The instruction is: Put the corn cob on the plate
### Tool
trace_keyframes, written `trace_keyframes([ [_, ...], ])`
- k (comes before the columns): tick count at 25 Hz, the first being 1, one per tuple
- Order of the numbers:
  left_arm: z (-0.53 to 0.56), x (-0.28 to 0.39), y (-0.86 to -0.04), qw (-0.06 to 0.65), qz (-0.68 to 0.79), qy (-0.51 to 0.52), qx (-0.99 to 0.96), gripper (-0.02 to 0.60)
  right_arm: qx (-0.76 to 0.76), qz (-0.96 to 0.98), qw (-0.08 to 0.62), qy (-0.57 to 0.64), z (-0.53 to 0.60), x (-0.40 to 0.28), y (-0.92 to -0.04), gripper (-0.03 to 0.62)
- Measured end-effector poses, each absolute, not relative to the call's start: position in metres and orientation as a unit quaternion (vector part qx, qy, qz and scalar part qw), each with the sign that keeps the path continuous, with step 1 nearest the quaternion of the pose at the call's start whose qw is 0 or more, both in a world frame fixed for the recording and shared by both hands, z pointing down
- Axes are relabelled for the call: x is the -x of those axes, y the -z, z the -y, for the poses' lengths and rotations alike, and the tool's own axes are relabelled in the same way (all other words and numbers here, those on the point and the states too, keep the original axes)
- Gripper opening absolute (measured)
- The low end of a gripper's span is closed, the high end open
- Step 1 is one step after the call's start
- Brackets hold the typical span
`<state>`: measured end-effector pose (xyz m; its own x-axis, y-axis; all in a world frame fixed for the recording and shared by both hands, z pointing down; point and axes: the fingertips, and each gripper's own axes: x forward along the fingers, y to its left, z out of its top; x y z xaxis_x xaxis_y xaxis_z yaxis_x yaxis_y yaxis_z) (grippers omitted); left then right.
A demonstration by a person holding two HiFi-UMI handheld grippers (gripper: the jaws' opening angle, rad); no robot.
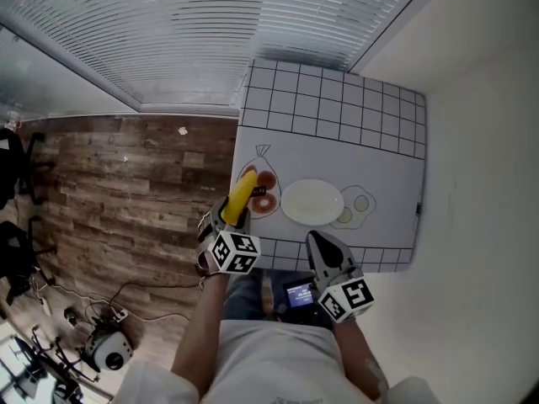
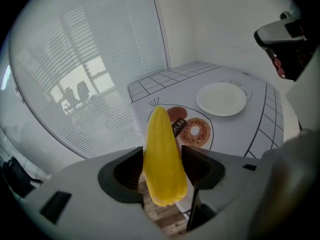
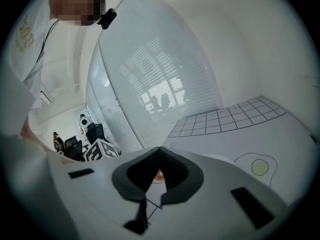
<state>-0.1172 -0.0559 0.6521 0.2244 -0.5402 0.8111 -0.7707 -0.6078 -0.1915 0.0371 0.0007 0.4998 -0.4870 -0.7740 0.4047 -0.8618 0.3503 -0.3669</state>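
Observation:
A yellow corn cob (image 1: pixel 242 196) sticks up between the jaws of my left gripper (image 1: pixel 238 213), over the table's left edge. In the left gripper view both pads touch the corn cob (image 2: pixel 162 154), and wooden floor shows below its thick end. The left gripper (image 2: pixel 162 166) is shut on it. An empty white plate (image 1: pixel 312 201) lies on the mat, right of the cob and apart from it; the left gripper view shows the plate (image 2: pixel 221 98) further ahead. My right gripper (image 1: pixel 324 247) hovers near the table's front edge, below the plate. This gripper (image 3: pixel 160 161) is shut with nothing in it.
The white table mat (image 1: pixel 337 150) carries a grid border and printed drawings: a donut (image 1: pixel 264 202) beside the cob and a fried egg (image 1: pixel 360 202) right of the plate. Wooden floor (image 1: pixel 126 192) lies to the left, with cables and a device (image 1: pixel 105 348) on it.

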Motion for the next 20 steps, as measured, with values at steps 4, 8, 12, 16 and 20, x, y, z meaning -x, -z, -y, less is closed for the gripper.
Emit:
trace_keyframes([
  [4,0.055,0.117,-0.652,0.121,0.417,-0.445,-0.783,0.247,-0.498,0.818,0.082,-0.276,-0.001,-0.032,-0.501,0.008],
  [8,0.057,0.118,-0.650,0.151,0.405,-0.426,-0.795,0.245,-0.498,0.819,0.082,-0.274,0.000,-0.029,-0.498,0.008],
  [12,0.057,0.116,-0.641,0.186,0.393,-0.399,-0.807,0.244,-0.504,0.817,0.082,-0.269,0.000,-0.031,-0.495,0.008],
  [16,0.057,0.114,-0.632,0.213,0.390,-0.369,-0.816,0.242,-0.508,0.815,0.084,-0.265,-0.001,-0.036,-0.494,0.008],
  [20,0.055,0.114,-0.623,0.273,0.385,-0.325,-0.819,0.242,-0.511,0.813,0.085,-0.268,-0.005,-0.039,-0.495,0.008],
])
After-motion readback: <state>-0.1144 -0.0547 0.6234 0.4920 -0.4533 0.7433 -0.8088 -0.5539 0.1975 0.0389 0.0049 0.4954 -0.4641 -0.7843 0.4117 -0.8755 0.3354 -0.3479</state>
